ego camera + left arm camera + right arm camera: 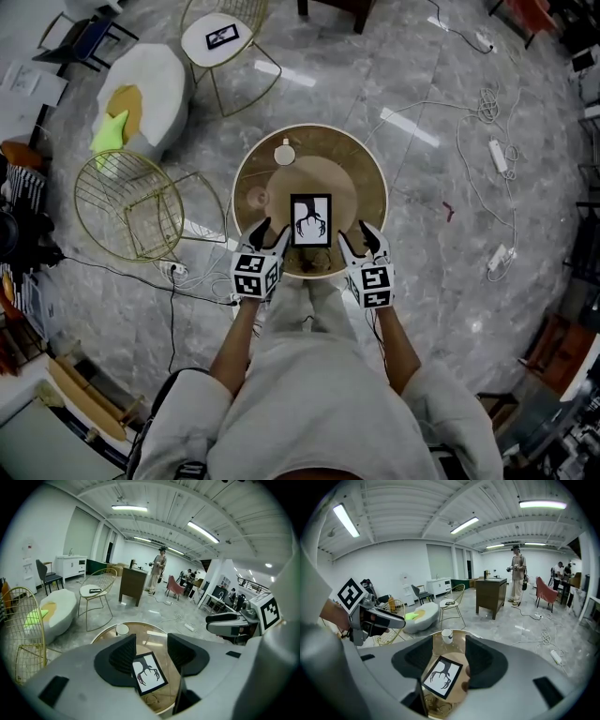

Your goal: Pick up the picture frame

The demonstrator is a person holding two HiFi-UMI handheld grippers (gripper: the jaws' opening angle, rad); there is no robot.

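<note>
Atop round desk, near half: picture frame, flat, face up. Left tongs, right tongs over desk's near rim, both gaping, empty. Judged light, rigid, likely glazed, fragile; grip long edges.

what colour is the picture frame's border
Black: the picture frame shows a black border round a white, antler-printed picture, best in the right gripper view.

Picture frame on round table
</note>
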